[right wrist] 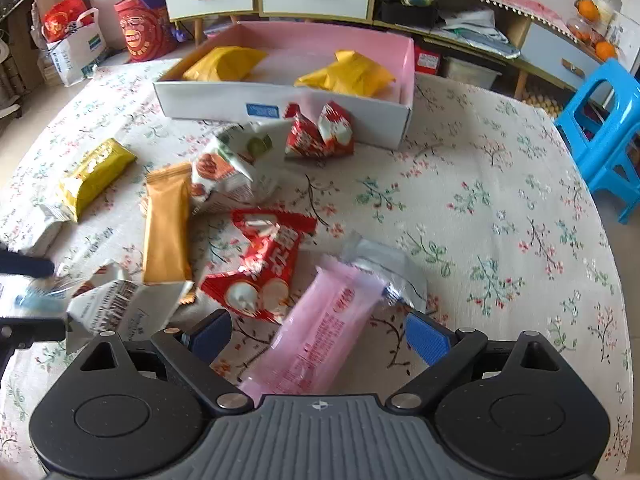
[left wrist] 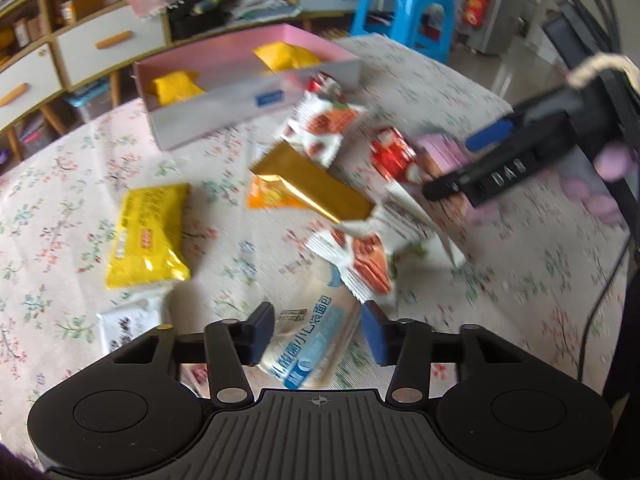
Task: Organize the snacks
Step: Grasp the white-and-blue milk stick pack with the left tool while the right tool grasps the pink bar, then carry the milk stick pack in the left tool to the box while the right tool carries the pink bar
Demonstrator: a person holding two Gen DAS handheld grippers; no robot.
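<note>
The clear bread packet point(left wrist: 308, 344) is pinched by the left gripper point(left wrist: 316, 332) and could be crushed, while the pink wrapper point(right wrist: 320, 320) could be nudged aside by the wide right gripper point(right wrist: 316, 334)

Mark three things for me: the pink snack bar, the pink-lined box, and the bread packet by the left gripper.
pink snack bar point(right wrist: 320, 328): right wrist view, middle of the wrapper.
pink-lined box point(right wrist: 280, 110): right wrist view, white front wall.
bread packet point(left wrist: 308, 340): left wrist view, middle of the clear wrapper with blue print.
</note>
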